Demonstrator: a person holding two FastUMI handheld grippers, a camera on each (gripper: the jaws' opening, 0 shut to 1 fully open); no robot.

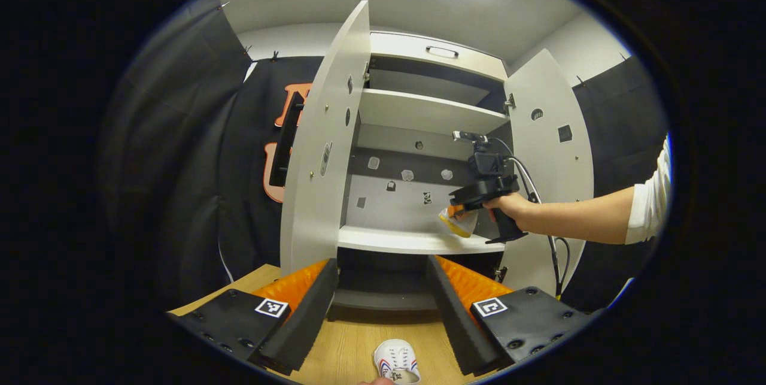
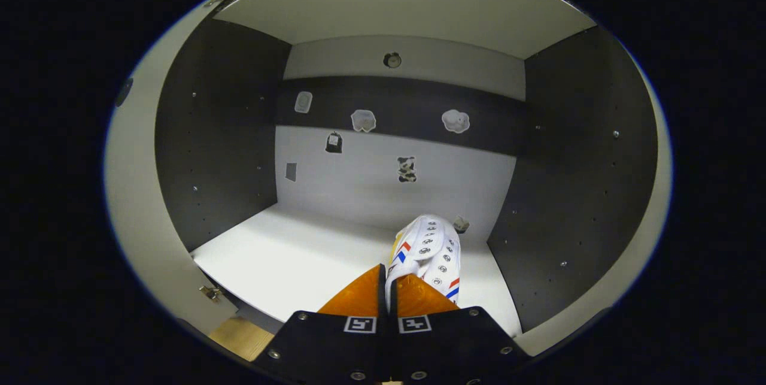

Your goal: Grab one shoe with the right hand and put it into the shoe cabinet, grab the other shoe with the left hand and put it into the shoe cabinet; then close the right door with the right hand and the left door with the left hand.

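Right gripper (image 2: 389, 289): fingers nearly together, pinching the heel edge of a white shoe (image 2: 428, 250).
Shoe in cabinet: inside the shoe cabinet (image 2: 221, 133), over the middle shelf (image 2: 287, 259), right side; long axis runs toward the back wall, toe pointing away.
Left gripper (image 1: 383, 301): fingers spread wide, holding nothing.
Second shoe (image 1: 396, 361): on the wooden floor (image 1: 353, 343) below the left gripper, lengthwise toward the cabinet.
Doors: left door (image 1: 323, 151) and right door (image 1: 547, 151) both open.

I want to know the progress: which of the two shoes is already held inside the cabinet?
The shoe clamped in the right tool, over the middle shelf. The other shoe lies on the wooden floor, ungripped.
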